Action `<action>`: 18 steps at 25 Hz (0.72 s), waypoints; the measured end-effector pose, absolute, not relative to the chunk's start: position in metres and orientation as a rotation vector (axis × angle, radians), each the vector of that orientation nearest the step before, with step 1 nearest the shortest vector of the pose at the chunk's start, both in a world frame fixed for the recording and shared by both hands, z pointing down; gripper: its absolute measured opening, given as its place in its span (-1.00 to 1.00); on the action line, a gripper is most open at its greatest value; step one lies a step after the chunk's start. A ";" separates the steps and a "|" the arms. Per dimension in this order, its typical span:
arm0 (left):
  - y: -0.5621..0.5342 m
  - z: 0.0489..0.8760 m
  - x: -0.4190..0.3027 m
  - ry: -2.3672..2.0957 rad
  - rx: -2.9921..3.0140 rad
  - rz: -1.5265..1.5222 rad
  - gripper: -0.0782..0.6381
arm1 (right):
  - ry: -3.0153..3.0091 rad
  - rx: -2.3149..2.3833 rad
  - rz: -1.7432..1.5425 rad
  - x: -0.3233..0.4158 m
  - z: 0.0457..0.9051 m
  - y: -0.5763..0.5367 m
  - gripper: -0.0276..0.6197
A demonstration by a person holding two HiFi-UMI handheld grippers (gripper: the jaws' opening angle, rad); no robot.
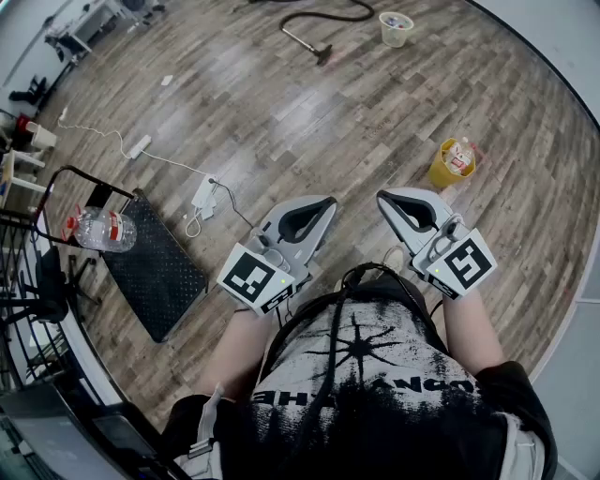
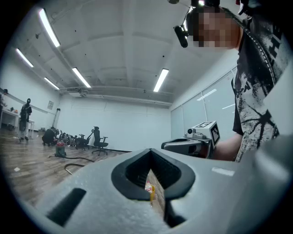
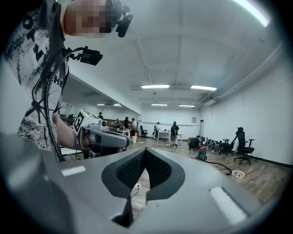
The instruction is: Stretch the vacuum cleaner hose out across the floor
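Hose [image 1: 330, 16] lies well ahead of us on the wood floor [image 1: 281, 103], a dark loop at the far end of the head view, with its wand [image 1: 302, 37] running back towards us and ending in a nozzle [image 1: 323, 54]. In the left gripper view we see the hose [image 2: 80, 159] trailing over the boards from the vacuum [image 2: 60, 149], which stands near a chair [image 2: 98, 139]. The right gripper view shows the same vacuum [image 3: 202, 153] far down the room.

Both grippers are well apart from the hose. We hold the left gripper [image 1: 322, 204] and the right gripper [image 1: 386, 200] level and side by side just in front of our chest, tips pointing away from us. The left gripper [image 2: 150, 151] has its jaws together with nothing between them. Through the gap behind its tips we glimpse a yellow tub [image 2: 150, 189] on the floor. The right gripper [image 3: 145, 150] is likewise closed and empty.

A pale bucket [image 1: 395, 28] stands near the hose, and the yellow tub [image 1: 452, 164] sits on the floor to the right of the right gripper. To our left lie a black mat [image 1: 155, 267], a water bottle [image 1: 98, 231] and a white cable [image 1: 159, 159] running to a power strip [image 1: 139, 145]
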State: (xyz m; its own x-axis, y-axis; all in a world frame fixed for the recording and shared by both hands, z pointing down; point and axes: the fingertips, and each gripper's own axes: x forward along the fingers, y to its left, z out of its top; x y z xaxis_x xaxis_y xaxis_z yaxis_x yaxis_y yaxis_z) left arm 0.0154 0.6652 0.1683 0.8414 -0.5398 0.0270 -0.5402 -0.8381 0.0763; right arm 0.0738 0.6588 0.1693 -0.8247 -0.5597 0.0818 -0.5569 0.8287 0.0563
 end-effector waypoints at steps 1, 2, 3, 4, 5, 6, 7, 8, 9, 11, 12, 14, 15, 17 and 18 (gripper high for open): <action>0.665 0.169 0.017 -0.857 2.937 0.009 -0.79 | -2.911 0.887 -0.044 0.074 0.170 0.658 -0.90; 0.666 0.170 0.018 -0.852 2.937 0.011 -0.79 | -2.910 0.883 -0.042 0.073 0.171 0.658 -0.90; 0.666 0.171 0.018 -0.848 2.937 0.014 -0.79 | -2.907 0.879 -0.040 0.073 0.171 0.658 -0.90; 0.666 0.171 0.019 -0.846 2.938 0.016 -0.79 | -2.906 0.875 -0.039 0.072 0.172 0.659 -0.90; 0.666 0.171 0.019 -0.845 2.938 0.015 -0.79 | -2.906 0.871 -0.039 0.072 0.172 0.659 -0.90; 0.666 0.171 0.019 -0.843 2.937 0.013 -0.79 | -2.907 0.867 -0.039 0.071 0.172 0.659 -0.90; 0.666 0.171 0.019 -0.842 2.935 0.011 -0.79 | -2.909 0.864 -0.040 0.070 0.171 0.659 -0.90; 0.666 0.171 0.018 -0.841 2.933 0.010 -0.79 | -2.909 0.864 -0.039 0.070 0.171 0.658 -0.90; 0.666 0.172 0.018 -0.841 2.932 0.011 -0.79 | -2.910 0.867 -0.035 0.069 0.172 0.658 -0.90; 0.665 0.173 0.016 -0.846 2.927 0.011 -0.79 | -2.924 0.867 -0.014 0.069 0.172 0.657 -0.90; 0.665 0.173 0.015 -0.849 2.924 0.009 -0.79 | -2.935 0.866 0.002 0.069 0.171 0.657 -0.90; 0.665 0.172 0.013 -0.854 2.921 0.006 -0.79 | -2.950 0.868 0.027 0.068 0.170 0.657 -0.90; 0.665 0.172 0.012 -0.855 2.919 0.005 -0.79 | -2.952 0.869 0.032 0.067 0.170 0.657 -0.89; 0.665 0.172 0.010 -0.855 2.912 -0.001 -0.79 | -2.954 0.866 0.033 0.065 0.170 0.657 -0.89; 0.665 0.172 0.010 -0.855 2.908 -0.005 -0.79 | -2.954 0.868 0.032 0.064 0.170 0.657 -0.90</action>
State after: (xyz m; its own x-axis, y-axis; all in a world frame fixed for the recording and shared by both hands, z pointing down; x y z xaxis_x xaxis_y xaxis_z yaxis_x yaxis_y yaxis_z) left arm 0.0098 0.6653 0.1723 0.8414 -0.5398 0.0275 -0.5394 -0.8353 0.1064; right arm 0.0639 0.6574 0.1700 -0.8395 -0.5394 0.0657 -0.5407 0.8412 -0.0022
